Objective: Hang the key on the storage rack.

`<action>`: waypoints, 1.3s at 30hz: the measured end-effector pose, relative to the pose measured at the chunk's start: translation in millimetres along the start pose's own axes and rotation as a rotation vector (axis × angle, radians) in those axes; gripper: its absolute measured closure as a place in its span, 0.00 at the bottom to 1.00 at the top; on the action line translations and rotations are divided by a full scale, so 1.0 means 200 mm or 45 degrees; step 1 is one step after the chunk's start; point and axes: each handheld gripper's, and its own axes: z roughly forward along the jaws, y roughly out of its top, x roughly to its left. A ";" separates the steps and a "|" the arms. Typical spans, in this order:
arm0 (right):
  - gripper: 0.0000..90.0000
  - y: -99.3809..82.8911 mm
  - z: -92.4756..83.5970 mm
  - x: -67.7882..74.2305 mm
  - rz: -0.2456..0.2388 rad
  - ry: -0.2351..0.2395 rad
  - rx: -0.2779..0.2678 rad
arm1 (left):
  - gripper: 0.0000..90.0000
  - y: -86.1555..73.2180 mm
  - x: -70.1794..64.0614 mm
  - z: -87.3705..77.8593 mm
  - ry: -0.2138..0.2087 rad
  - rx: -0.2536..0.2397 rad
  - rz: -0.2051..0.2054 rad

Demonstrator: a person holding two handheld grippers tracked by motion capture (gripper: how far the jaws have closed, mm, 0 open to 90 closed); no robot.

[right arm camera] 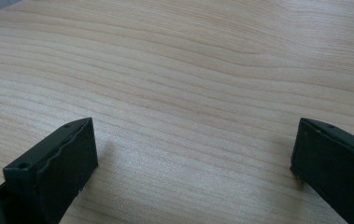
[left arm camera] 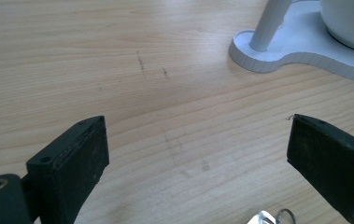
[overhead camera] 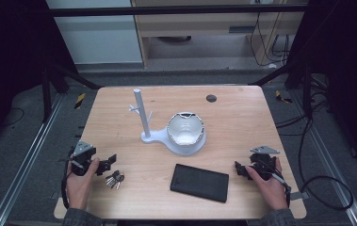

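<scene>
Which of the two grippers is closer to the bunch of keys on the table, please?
Left. The left gripper, jaws open, sits just above-left of the keys; the right gripper is across the table, beyond the black wallet.

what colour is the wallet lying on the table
Black, a flat wallet on the wooden table; clearest in the high view.

A light wooden table [overhead camera: 119, 117] carries a white stand [overhead camera: 144, 137] with an upright post and a white bowl [overhead camera: 185, 129] on its base near the middle. A bunch of keys [overhead camera: 114, 179] lies near the front left, a black wallet [overhead camera: 199, 182] front centre, and a dark round disc [overhead camera: 211, 98] toward the far edge.
</scene>
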 end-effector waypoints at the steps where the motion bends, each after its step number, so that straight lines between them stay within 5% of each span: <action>1: 0.01 0.00 0.00 0.00 -0.007 0.000 0.001 | 0.06 0.00 -0.01 0.00 -0.002 -0.004 0.000; 23: 0.01 -0.01 -0.01 0.00 -0.006 0.007 -0.001 | 0.05 0.04 -0.17 -0.05 -0.078 0.035 0.131; 27: 0.01 -0.02 -0.02 -0.01 -0.011 0.009 -0.003 | 0.05 0.11 -0.24 -0.04 -0.104 0.143 0.200; 30: 0.01 -0.02 -0.02 -0.01 -0.011 0.008 -0.003 | 0.06 0.13 -0.29 -0.03 -0.054 0.280 0.292; 33: 0.01 -0.02 -0.02 0.00 -0.008 0.007 -0.002 | 0.09 0.14 -0.30 -0.03 -0.126 0.308 0.220; 35: 0.01 -0.02 -0.02 0.00 -0.007 0.005 -0.002 | 0.08 0.15 -0.31 -0.05 -0.134 0.370 0.251; 36: 0.01 -0.02 -0.02 0.00 -0.007 0.005 -0.002 | 0.08 0.16 -0.31 -0.05 -0.090 0.450 0.303; 39: 0.01 -0.02 -0.02 0.00 -0.007 0.005 -0.002 | 0.09 0.16 -0.31 -0.04 -0.109 0.507 0.318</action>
